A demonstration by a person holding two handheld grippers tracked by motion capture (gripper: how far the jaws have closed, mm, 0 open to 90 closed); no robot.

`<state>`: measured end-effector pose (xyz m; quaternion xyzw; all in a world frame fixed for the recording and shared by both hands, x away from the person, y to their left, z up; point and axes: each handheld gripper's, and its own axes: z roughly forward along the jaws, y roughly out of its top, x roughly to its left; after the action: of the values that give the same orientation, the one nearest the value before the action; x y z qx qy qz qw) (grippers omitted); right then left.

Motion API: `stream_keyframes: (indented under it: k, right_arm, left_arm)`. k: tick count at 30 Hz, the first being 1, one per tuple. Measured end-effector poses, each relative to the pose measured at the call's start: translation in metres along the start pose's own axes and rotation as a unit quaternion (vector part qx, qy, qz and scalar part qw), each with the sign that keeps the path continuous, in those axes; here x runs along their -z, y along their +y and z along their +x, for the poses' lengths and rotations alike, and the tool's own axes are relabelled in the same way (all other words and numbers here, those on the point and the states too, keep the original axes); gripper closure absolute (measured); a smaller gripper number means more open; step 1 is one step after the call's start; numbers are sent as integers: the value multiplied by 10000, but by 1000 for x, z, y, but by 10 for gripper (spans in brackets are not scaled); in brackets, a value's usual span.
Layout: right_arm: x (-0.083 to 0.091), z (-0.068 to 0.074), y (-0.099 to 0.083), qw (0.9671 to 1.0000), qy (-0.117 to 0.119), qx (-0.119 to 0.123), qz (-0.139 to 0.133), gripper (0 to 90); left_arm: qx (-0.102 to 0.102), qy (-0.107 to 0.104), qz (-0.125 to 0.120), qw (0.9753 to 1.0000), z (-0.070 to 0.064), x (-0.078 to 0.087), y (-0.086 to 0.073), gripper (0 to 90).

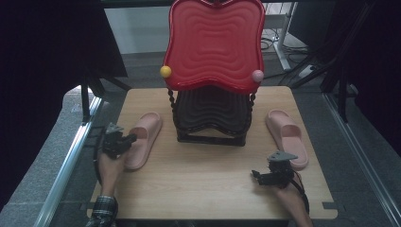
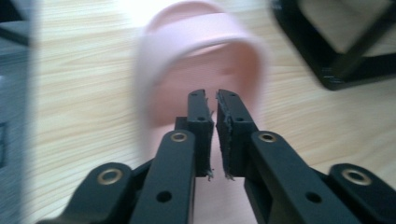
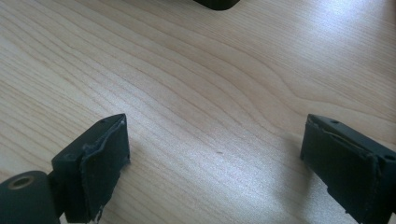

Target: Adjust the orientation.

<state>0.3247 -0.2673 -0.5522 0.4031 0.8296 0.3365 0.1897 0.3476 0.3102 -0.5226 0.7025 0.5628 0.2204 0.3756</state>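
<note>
Rack (image 1: 213,113) mid-table (image 1: 198,184), a slipper (image 1: 143,139) left, another slipper (image 1: 287,137) right, apparently flat.

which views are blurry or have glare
Left gripper view: the pink slipper and table edges are motion-smeared, with blown-out glare above its toe; the left gripper stays sharp. Right gripper view: crisp wood grain, soft sheen on the table. High view: dim, dark surroundings.

table (image 1: 203,165): pale wood grain, smooth, slight sheen | slippers (image 1: 142,139): pink, matt, rubbery | tray (image 1: 215,42): red glossy ribbed plastic | right gripper (image 3: 215,163) pads (image 3: 100,170): black, matt, frayed edges
</note>
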Motion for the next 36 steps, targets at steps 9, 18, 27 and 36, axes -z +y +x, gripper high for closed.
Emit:
stream_keyframes:
  k: [9,18,27,36]
  right_arm:
    - [0,0,0,10000,-1,9,-8,80]
    - [0,0,0,10000,-2,9,-9,80]
    - [0,0,0,10000,-2,10,-9,80]
    - [0,0,0,10000,-2,10,-9,80]
  left_arm:
    - [103,50,19,9999,19,-19,0,620]
    - [29,91,239,9997,23,-41,0,723]
    - [-238,442,146,9986,18,-42,-1,830]
    - [-248,693,-527,9959,13,-37,12,839]
